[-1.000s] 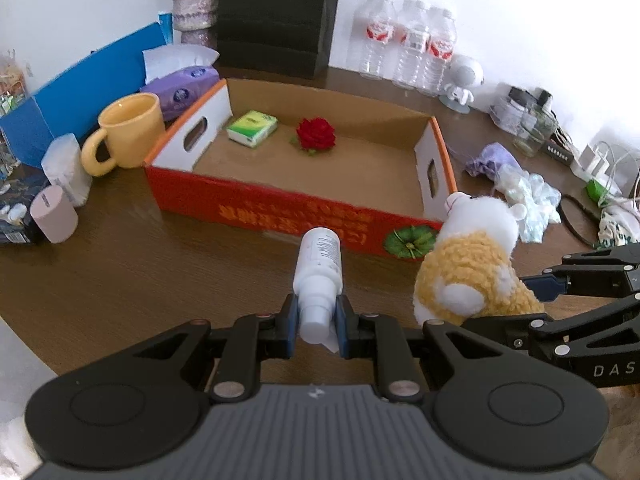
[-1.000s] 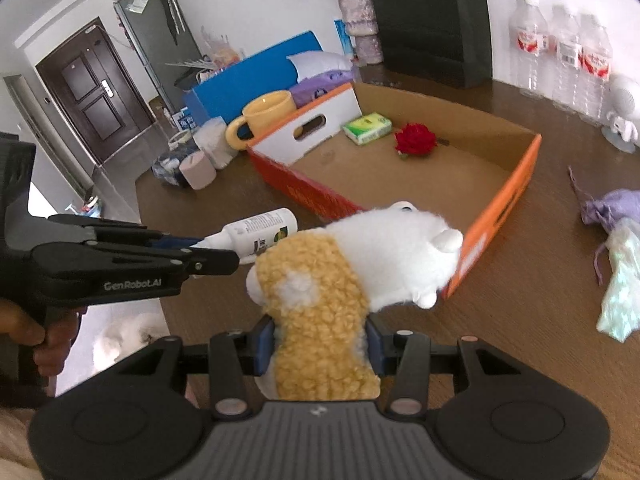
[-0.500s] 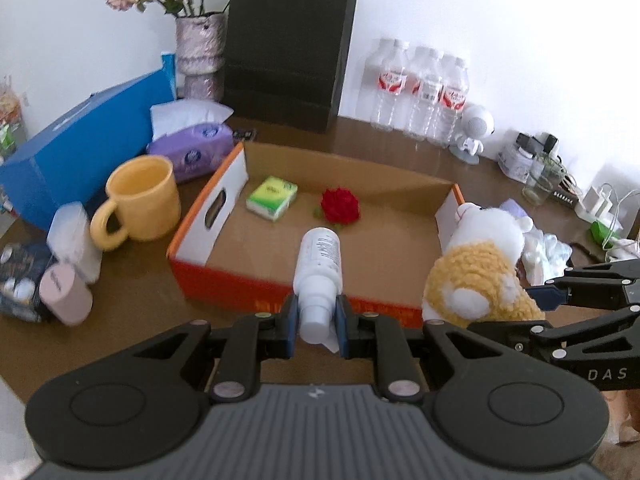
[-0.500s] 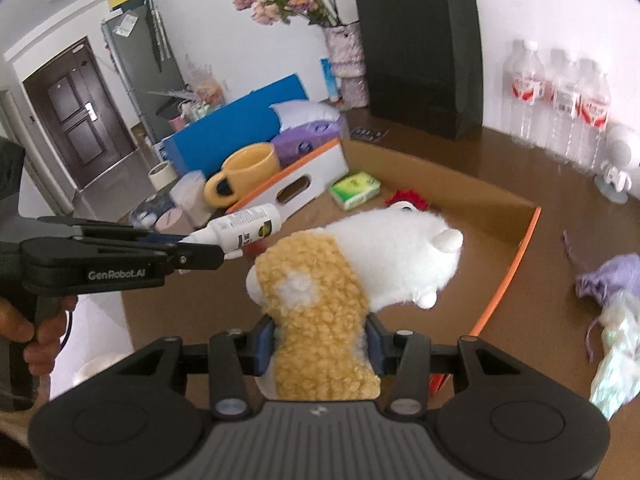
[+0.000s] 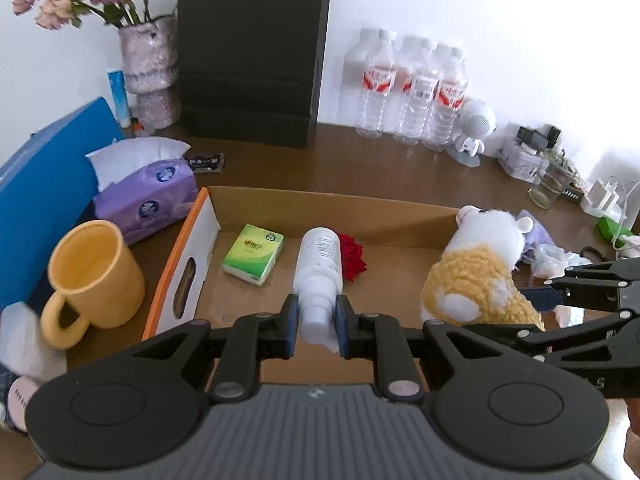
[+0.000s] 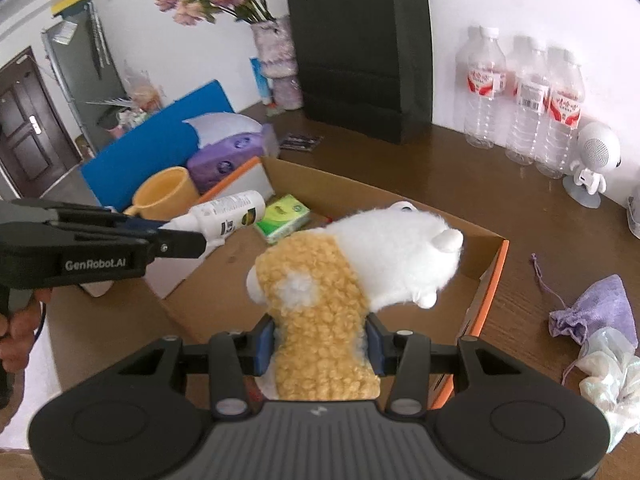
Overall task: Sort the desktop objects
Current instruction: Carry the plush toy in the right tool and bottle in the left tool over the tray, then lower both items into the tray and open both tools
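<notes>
My left gripper is shut on a white spray bottle and holds it in the air above the cardboard box, near its front. The bottle also shows in the right wrist view. My right gripper is shut on a white and yellow plush toy, held over the box's right half. The plush also shows in the left wrist view. A green tissue pack and a red rose lie inside the box.
A yellow mug, purple tissue pack and blue box stand left of the box. Behind it are a black bag, a vase, water bottles and a white speaker. A purple pouch lies at the right.
Both grippers have risen and moved forward from in front of the box's red front wall to above the box, carrying the bottle and the plush.
</notes>
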Tool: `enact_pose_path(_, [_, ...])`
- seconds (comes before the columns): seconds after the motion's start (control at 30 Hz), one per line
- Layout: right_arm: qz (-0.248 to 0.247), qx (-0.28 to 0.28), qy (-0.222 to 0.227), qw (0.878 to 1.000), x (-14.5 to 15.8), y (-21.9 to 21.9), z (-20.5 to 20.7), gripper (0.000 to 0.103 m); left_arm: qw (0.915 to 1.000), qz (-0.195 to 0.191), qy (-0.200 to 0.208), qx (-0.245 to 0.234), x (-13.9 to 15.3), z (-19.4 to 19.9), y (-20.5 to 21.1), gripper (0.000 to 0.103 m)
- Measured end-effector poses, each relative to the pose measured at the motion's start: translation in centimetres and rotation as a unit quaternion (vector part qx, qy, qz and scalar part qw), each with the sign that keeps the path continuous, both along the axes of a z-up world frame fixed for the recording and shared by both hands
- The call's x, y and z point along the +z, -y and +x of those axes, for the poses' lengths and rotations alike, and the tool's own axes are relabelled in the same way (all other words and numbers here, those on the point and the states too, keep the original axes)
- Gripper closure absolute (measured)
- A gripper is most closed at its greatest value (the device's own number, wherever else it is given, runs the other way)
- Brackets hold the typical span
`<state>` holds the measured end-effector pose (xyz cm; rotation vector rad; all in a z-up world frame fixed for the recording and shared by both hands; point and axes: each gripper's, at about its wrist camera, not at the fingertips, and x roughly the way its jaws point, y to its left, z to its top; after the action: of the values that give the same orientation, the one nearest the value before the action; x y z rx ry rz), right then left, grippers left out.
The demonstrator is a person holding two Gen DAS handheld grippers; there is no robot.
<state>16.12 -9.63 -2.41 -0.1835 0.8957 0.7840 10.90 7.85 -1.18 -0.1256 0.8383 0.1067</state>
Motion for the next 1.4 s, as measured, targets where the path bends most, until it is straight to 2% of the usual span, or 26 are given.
enact_pose_path(0.27, [-0.037, -0.016, -0.024, 0.999, -3.7, -1.9, 3.5, 0.059, 0.999, 0.0, -0.044, -0.008, -3.3, 4.7, -1.6, 0.084])
enact_pose_path(0.7, [-0.078, -0.018, -0.043, 0.996, -7.0, -3.2, 6.7, 0.058, 0.9973, 0.007, -0.073, -0.007, -7.3, 9.1, -3.1, 0.084])
enact_pose_path(1.1, [-0.089, -0.02, -0.051, 0.995, -8.1, -3.6, 7.8, 0.056, 0.996, 0.022, -0.086, -0.011, -8.2, 10.0, -2.7, 0.084])
enact_pose_path(1.4, [-0.095, -0.016, -0.04, 0.995, -7.8, -4.0, 7.2, 0.041, 0.9965, 0.013, -0.082, -0.007, -8.1, 9.6, -2.8, 0.08])
